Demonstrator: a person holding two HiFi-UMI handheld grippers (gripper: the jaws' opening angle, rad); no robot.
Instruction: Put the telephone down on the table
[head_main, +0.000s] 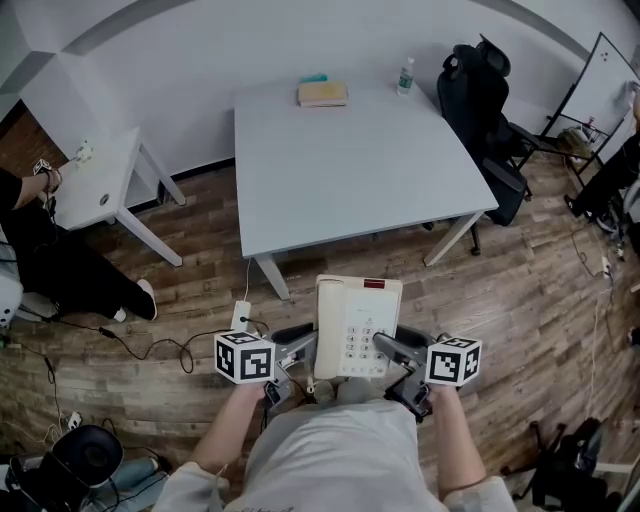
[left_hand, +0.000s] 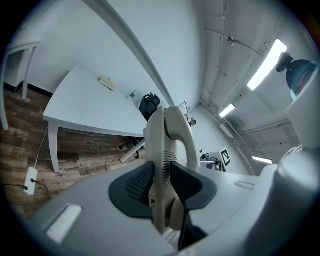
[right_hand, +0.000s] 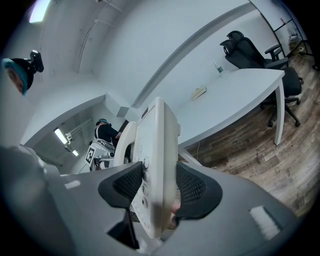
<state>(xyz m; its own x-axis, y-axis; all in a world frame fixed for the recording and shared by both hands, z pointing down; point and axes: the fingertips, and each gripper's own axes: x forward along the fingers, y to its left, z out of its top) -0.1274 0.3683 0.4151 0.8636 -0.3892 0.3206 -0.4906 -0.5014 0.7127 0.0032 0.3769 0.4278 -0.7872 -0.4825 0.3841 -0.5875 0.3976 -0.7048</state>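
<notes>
Ahead of the right gripper (head_main: 392, 347), a white square table (head_main: 350, 170) stands on brown wood-plank floor (head_main: 540, 300); black office chair (head_main: 480, 100) beyond.

Setting: office or meeting room. Evidence:
- large white table (head_main: 370, 170) at frame centre, bearing a book (head_main: 322, 94) and a bottle (head_main: 405, 76)
- black swivel office chair (head_main: 480, 95), upper right
- whiteboard (head_main: 610, 80), far right edge
- small white side desk (head_main: 105, 185), upper left
- wood-plank floor (head_main: 540, 300) with a power strip (head_main: 240, 317) and trailing cables (head_main: 150, 350)
- strip ceiling lights (left_hand: 267, 62)

Book (head_main: 322, 94), bottle (head_main: 405, 76), black chair (head_main: 485, 120) and power strip (head_main: 241, 317).
</notes>
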